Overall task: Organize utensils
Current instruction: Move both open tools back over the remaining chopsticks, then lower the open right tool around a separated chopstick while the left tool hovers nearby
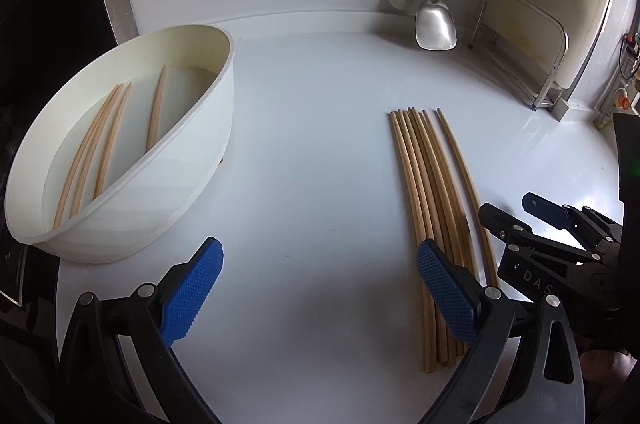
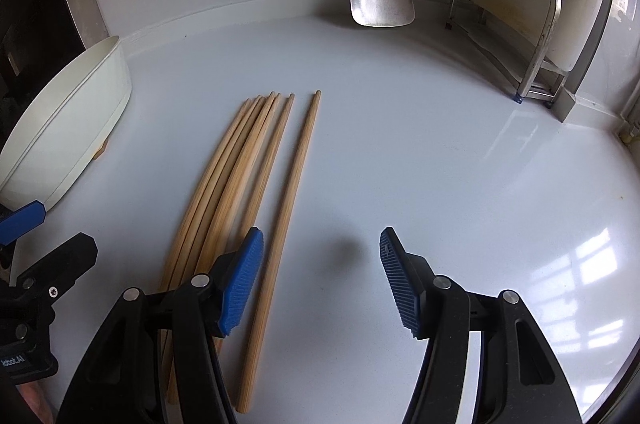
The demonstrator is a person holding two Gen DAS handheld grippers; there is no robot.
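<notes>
Chopsticks (image 2: 236,180) lengthwise toward back wall

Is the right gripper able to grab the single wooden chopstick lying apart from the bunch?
Probably yes. The right gripper is open, and the single wooden chopstick lies just inside its left finger on the bare white countertop, with nothing covering it. The bunched wooden chopsticks sit close, so it might catch one.

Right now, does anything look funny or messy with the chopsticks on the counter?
A little. One chopstick lies apart on the right of the bundle of chopsticks, with a gap between them. In the white tub, one chopstick also lies away from the other three. Nothing looks spilled or broken.
</notes>
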